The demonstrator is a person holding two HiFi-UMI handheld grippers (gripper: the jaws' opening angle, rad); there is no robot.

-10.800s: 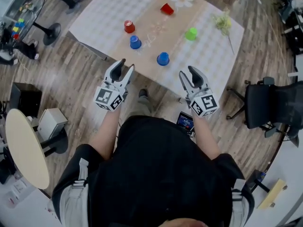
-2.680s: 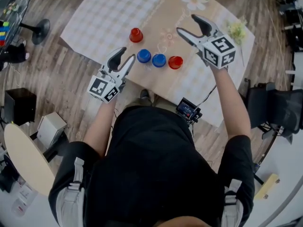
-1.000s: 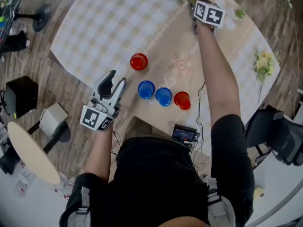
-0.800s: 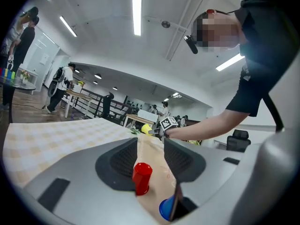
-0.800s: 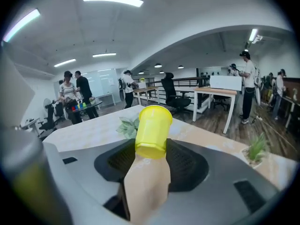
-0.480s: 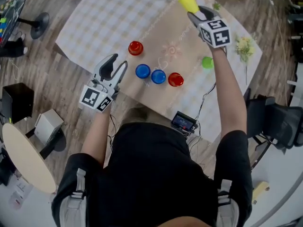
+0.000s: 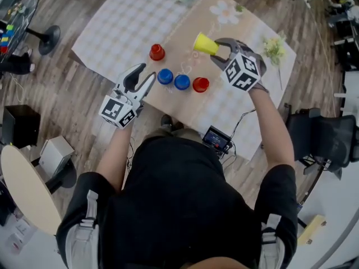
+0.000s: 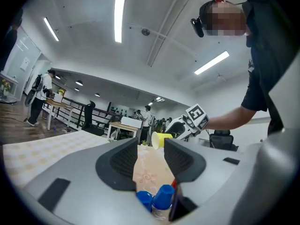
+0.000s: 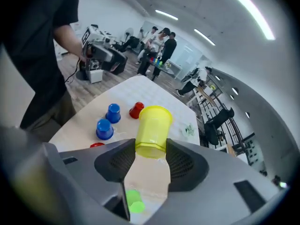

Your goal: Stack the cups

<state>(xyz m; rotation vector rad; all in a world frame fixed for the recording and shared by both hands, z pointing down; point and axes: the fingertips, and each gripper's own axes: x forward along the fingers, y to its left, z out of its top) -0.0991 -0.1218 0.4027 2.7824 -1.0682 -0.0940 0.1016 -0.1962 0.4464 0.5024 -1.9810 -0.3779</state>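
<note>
1. The right gripper [image 7: 215,49] had swung back from the far edge of the table [image 7: 123,21] toward the row of cups. It brought the yellow cup [image 7: 204,43] with it and rolled it over. The left gripper [image 7: 147,73] had only drifted a little.
2. The right claw was pinching the yellow cup by its narrow base end, with a pad pressed on each side. The cup hung in the air above the runner, just beyond the near red cup [image 7: 200,84].
3. The left claw stood spread with nothing in it, off the table's near edge beside the blue cups [image 7: 165,76].
4. The yellow cup lay almost on its side. Its long axis ran along the jaws, mouth leading, toward the person's left and the far red cup [image 7: 157,52].
5. To my eye the blue cups stood mouth down. A good stack would want the wrist rolled until the yellow mouth faced down. Then the cup should be centred over one of them, lowered straight, and released only once seated.
6. The green cup [image 9: 134,203] sat alone on the table beneath the right gripper.
</note>
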